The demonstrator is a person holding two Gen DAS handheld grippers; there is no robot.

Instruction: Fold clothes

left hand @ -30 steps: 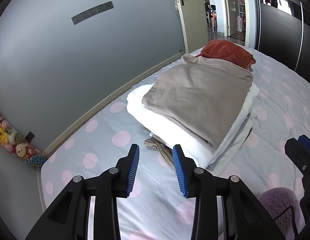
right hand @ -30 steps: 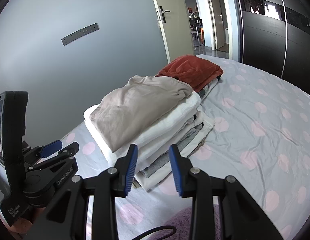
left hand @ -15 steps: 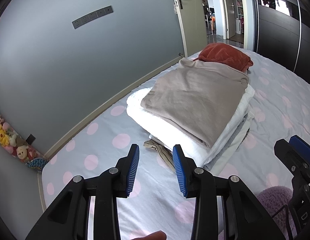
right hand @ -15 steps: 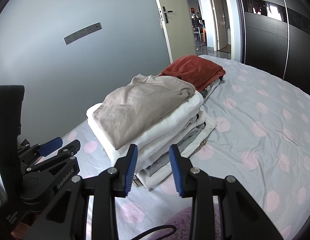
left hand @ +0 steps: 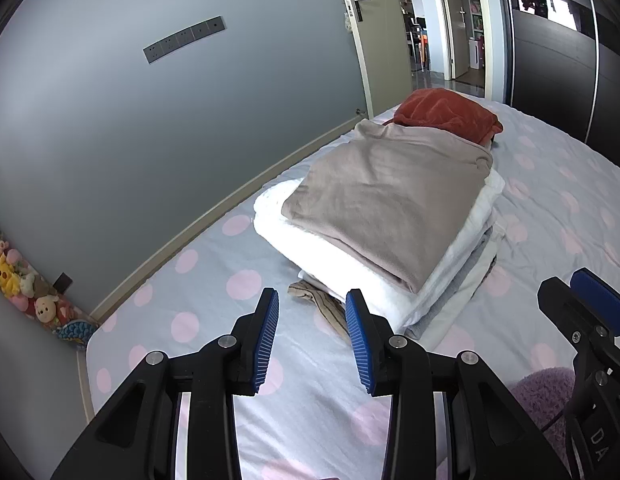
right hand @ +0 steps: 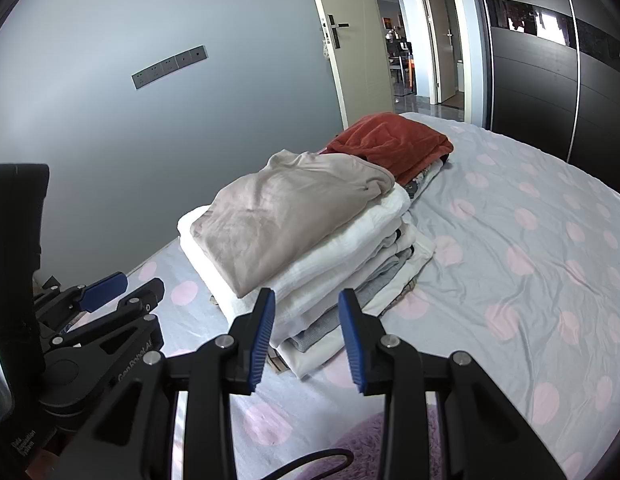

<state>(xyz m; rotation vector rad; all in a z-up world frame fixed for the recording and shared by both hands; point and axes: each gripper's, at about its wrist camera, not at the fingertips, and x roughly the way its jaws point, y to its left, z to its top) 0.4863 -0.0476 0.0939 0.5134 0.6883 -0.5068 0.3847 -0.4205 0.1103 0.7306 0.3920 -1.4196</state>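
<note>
- Left wrist view: the left tongs (left hand: 312, 336) hover empty, parted, above the dotted bed (left hand: 197, 320) — the pile of folded clothes (left hand: 390, 216) lies just ahead.
- Right wrist view: the right tongs (right hand: 305, 336) gape empty too, before the same pile — a beige top (right hand: 285, 208) crowns it.

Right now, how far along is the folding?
Done: a folded stack with a beige top, and a red piece on a second pile behind. In hand: nothing; left gripper and right gripper have open, empty jaws. Left: the purple fuzzy item nearby.
</note>
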